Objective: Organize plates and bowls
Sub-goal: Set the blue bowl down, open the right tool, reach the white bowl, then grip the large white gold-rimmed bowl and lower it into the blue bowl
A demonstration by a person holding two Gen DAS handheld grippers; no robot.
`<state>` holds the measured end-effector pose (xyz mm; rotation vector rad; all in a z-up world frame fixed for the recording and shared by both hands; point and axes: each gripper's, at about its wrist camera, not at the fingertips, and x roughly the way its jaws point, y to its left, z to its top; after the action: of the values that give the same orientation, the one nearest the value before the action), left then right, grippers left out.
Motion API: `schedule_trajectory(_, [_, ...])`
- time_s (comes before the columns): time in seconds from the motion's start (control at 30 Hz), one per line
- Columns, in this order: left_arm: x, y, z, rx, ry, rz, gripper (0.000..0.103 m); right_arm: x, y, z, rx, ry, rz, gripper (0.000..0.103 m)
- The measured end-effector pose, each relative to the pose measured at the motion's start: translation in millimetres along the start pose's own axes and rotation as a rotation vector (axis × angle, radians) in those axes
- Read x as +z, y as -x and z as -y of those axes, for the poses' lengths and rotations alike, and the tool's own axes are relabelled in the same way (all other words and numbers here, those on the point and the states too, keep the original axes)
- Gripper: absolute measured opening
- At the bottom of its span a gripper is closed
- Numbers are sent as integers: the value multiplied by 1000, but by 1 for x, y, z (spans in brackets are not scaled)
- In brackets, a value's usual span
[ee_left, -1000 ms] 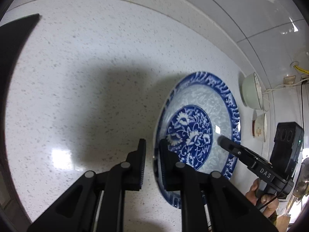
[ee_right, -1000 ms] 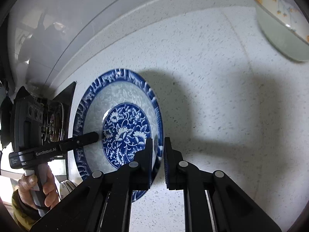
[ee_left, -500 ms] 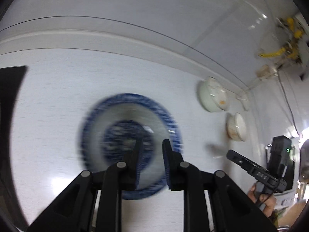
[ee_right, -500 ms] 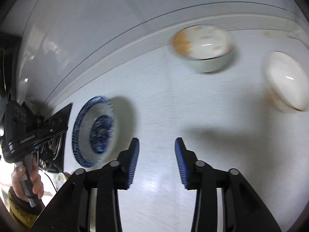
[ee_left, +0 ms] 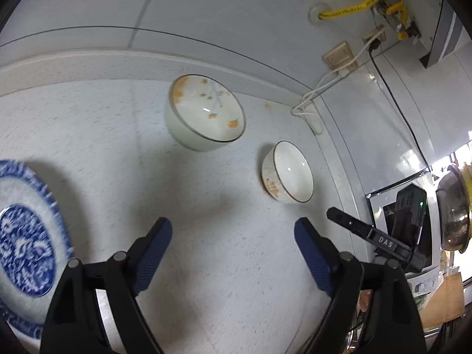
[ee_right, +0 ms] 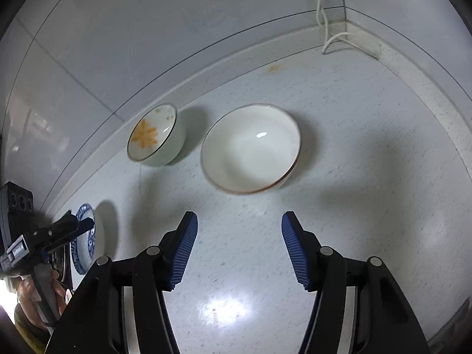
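A blue-and-white patterned plate (ee_left: pixel 23 233) lies flat on the white speckled counter (ee_left: pixel 221 280), left of my open, empty left gripper (ee_left: pixel 233 230). A pale green bowl with orange flowers (ee_left: pixel 203 118) stands near the back wall. A white bowl with a brown rim (ee_left: pixel 290 177) stands to its right. In the right wrist view my right gripper (ee_right: pixel 239 221) is open and empty, just short of the white bowl (ee_right: pixel 250 147). The flowered bowl (ee_right: pixel 153 135) is to its left, the plate (ee_right: pixel 84 242) far left behind the other gripper.
A tiled back wall (ee_right: pixel 147 44) and a side wall meet in the corner at the right. White cables (ee_right: pixel 324 14) hang there. A metal pot (ee_left: pixel 454 209) and a stove edge are at the far right of the left wrist view.
Both grippers have let go of the blue plate, which now lies on the counter. Both have opened wide and swung right toward the two bowls.
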<state>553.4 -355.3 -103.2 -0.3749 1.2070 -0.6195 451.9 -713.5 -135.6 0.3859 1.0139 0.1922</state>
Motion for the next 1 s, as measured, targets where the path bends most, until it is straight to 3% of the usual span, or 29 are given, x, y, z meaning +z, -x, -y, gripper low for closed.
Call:
schedule_trajectory(0.17, [19, -54, 22, -23, 35, -52, 85, 31, -16, 19, 0, -10, -4, 55])
schedule_trajectory(0.47, [41, -144, 34, -25, 138, -135, 83, 64, -65, 36, -14, 2, -104, 55])
schedule_trajectory(0.53, [44, -163, 35, -11, 166, -165, 65, 67, -74, 39, -24, 2, -124, 55])
schedule_trajectory(0.6, [45, -179, 37, -8, 181, -203, 55, 67, -81, 44, -22, -8, -140, 50])
schedule_trajectory(0.73, [46, -199, 40, -13, 185, -228, 30, 64, -91, 52, -7, -28, -163, 22])
schedule_trajectory(0.8, [45, -204, 41, -65, 207, -223, 21, 62, -94, 55, -10, -33, -170, 15])
schedule_trajectory(1.0, [36, -201, 40, -68, 226, -216, 20, 51, -88, 56, 0, -53, -163, 12])
